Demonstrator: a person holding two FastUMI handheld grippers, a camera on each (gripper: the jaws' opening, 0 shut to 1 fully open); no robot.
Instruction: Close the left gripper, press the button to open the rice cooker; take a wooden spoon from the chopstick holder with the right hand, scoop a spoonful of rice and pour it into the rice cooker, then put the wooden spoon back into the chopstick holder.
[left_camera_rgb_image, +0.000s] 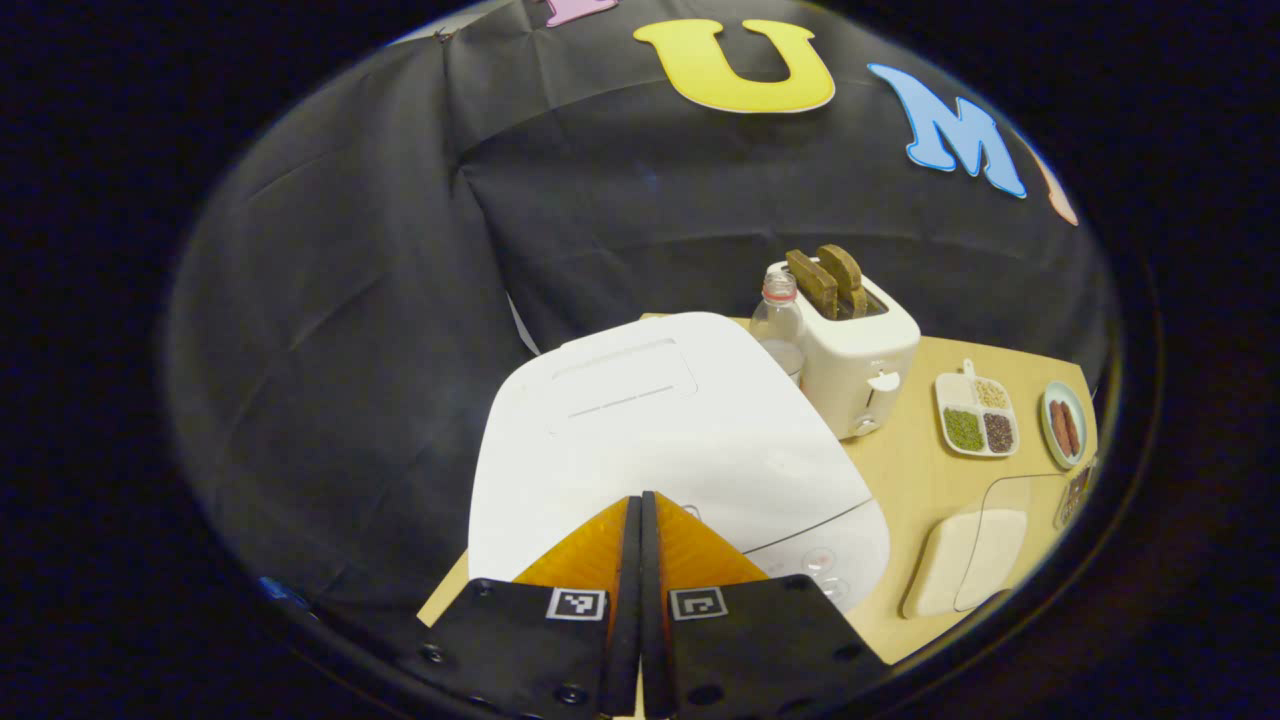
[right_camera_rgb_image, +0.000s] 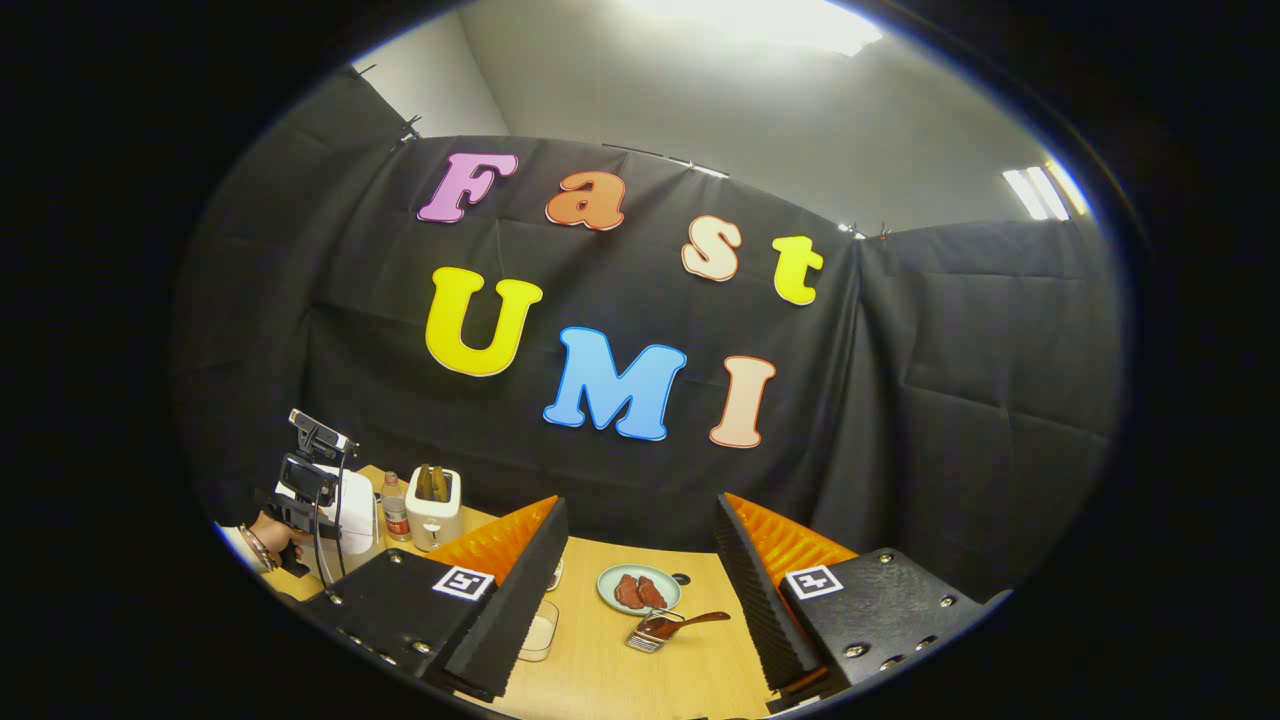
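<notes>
Pressed flat together with nothing between them, the left gripper's 2 fingers point down over the front of the white rice cooker, whose lid is still down, at the worktop's left end. If the tips land beside the release button, which I cannot pick out, the lid stays shut or the cooker slides. Right gripper hangs wide open, empty; a wooden spoon lies near the front edge.
</notes>
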